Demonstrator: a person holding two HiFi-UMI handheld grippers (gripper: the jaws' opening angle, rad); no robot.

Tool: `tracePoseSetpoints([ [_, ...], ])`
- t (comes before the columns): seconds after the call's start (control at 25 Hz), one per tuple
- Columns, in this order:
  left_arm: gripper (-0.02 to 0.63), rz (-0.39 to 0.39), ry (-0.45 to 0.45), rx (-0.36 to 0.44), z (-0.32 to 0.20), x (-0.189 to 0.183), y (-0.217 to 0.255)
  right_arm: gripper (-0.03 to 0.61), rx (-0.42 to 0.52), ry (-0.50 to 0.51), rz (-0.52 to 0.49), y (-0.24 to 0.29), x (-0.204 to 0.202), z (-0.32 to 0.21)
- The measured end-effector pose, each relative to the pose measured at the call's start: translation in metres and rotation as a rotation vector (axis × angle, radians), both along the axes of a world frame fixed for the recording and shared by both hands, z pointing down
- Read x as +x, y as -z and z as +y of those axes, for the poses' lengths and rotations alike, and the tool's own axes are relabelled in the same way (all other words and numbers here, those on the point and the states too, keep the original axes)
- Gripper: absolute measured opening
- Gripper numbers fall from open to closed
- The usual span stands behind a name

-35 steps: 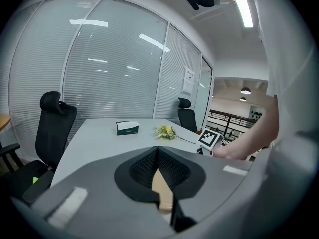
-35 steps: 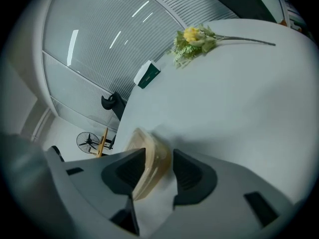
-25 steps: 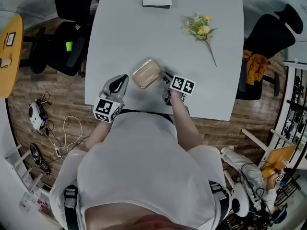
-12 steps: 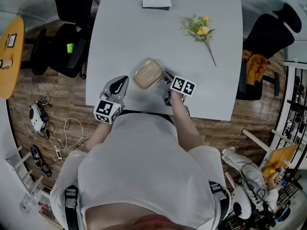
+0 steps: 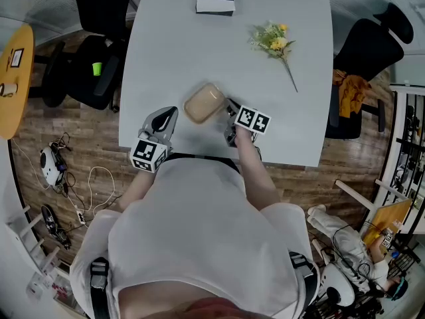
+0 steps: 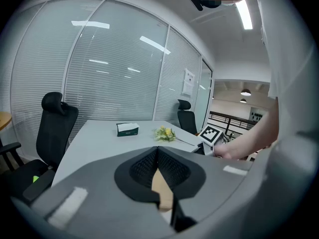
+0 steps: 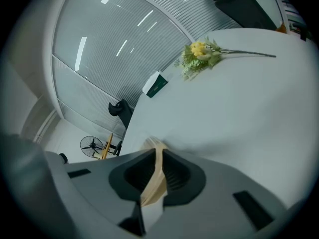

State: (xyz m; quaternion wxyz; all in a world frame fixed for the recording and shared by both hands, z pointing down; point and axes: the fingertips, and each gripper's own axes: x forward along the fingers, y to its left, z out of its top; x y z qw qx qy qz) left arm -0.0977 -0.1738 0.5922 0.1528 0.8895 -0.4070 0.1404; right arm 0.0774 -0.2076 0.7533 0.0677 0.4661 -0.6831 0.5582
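My right claw [image 7: 157,156] is clamped on the tub [image 5: 204,103]. In the right gripper view its thin tan rim stands edge-on between my two pads, which press it from both sides. From the head view the tub is a rounded tan oblong near the front edge of the table [image 5: 199,45], between my two claws. Its long axis runs on a slant, from the near left up to the far right. I have it by the right-hand end, and the other end points toward my left claw. I cannot tell whether it rests flat or is tipped up.

My left claw [image 6: 158,152] is pressed together with nothing between the pads. It sits at the table's front edge, just left of the tub and apart from it, and points away from me along the table.

Farther off, a flower sprig [image 5: 273,38] lies at the far right with its stem trailing toward the near right. A carton [image 5: 215,3] stands at the far edge. A black chair [image 5: 93,72] stands to the left of the table.
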Motion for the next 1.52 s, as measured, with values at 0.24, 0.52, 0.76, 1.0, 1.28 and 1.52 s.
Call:
tracePoseSetpoints([
  [0.24,0.009,0.003,0.003,0.013,0.004,-0.003,0.004,0.048,0.037,-0.006,0.011,0.013,0.0,0.002],
  [0.52,0.009,0.013,0.004,0.032,0.008,-0.005,0.014,0.048,0.141,0.04,0.092,0.049,-0.003,0.002],
  [0.76,0.009,0.026,0.008,0.071,0.004,-0.007,0.028,0.048,0.288,0.047,0.183,0.1,-0.003,-0.006],
  [1.0,0.009,0.024,0.026,0.107,0.0,-0.017,0.041,0.049,0.443,0.023,0.285,0.156,0.0,-0.008],
  [1.28,0.009,0.039,0.018,0.191,-0.01,-0.014,0.076,0.049,0.646,0.007,0.41,0.215,0.008,-0.002],
  [1.52,0.009,0.07,0.021,0.273,-0.015,-0.01,0.115,0.049,0.767,-0.03,0.486,0.262,0.012,0.008],
])
